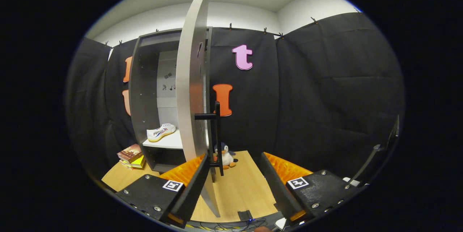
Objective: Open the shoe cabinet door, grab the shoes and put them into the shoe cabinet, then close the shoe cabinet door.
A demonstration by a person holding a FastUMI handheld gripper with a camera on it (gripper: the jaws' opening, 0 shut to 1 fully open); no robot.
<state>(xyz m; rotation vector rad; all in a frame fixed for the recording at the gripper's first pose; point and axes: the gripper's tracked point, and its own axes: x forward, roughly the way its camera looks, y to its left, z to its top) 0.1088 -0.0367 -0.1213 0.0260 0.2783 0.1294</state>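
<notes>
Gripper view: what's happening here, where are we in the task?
A person's handheld gripper is open, its fingers on either side of the door's lower edge, with the black handle just ahead. The shoe cabinet stands open, door swung out edge-on. A white shoe already sits on the shelf. Closing the door looks like what's left.

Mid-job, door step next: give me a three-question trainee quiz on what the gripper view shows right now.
1. True or false: the shoe lies on a shelf inside the cabinet.
2. The door is: A) shut B) open
3. What stands on the floor just beyond the door handle?

Key: 1 true; 2 B; 3 a toy penguin. The gripper is open, fingers either side of the door's edge.
</notes>
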